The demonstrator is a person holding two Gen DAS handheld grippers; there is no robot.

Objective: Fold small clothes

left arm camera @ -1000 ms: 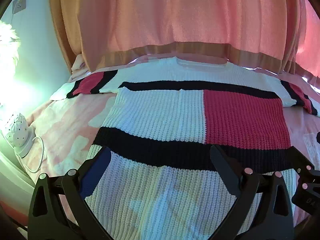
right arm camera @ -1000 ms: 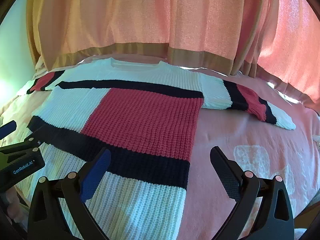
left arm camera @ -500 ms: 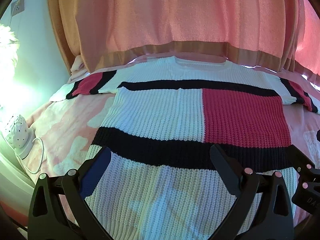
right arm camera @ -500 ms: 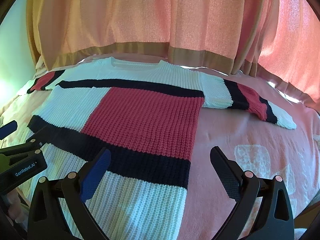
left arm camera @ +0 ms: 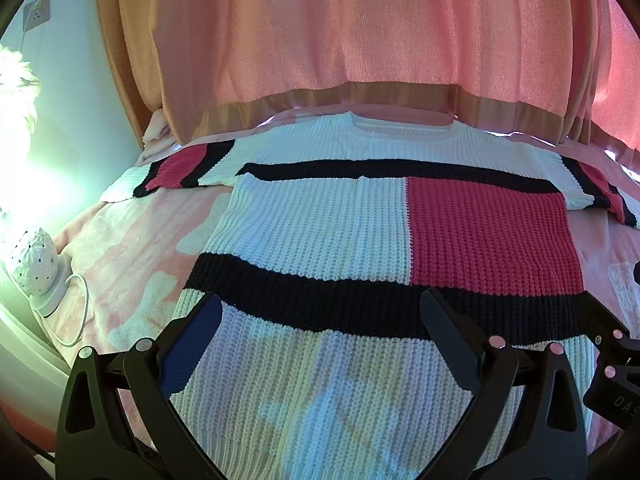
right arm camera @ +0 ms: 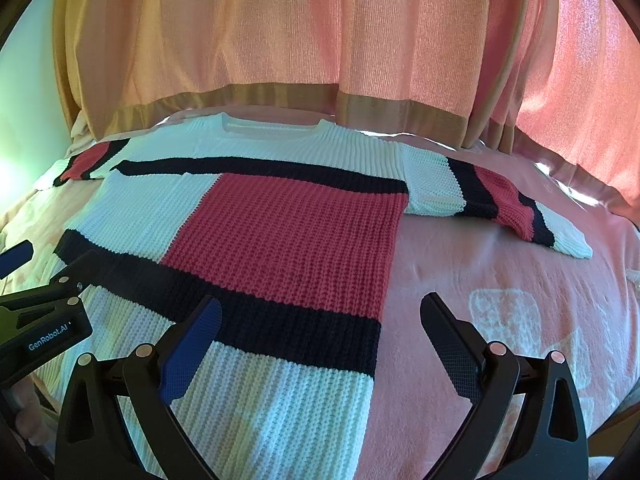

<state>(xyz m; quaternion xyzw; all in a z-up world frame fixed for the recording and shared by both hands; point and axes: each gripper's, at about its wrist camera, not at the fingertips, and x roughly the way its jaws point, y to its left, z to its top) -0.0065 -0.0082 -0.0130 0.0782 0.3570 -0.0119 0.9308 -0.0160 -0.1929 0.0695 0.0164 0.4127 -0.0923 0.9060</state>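
Note:
A knit sweater [left arm camera: 320, 232] in white, black and red blocks lies flat and face up on a pink bed, sleeves spread to both sides; it also shows in the right wrist view [right arm camera: 280, 232]. My left gripper [left arm camera: 320, 344] is open and empty above the sweater's lower white band. My right gripper [right arm camera: 320, 340] is open and empty over the sweater's lower right corner and the blanket beside it. The right sleeve [right arm camera: 500, 204] stretches toward the right. The left gripper's body [right arm camera: 40, 320] shows at the left edge of the right wrist view.
A pink patterned blanket [right arm camera: 500, 300] covers the bed. Pink-orange curtains [left arm camera: 340, 40] hang behind the collar. A white dotted lamp [left arm camera: 34, 256] with a cord stands at the bed's left side, below a wall socket [left arm camera: 36, 12].
Both grippers have shifted slightly; the sweater sits a little lower in the left wrist view. Nothing was grasped or moved.

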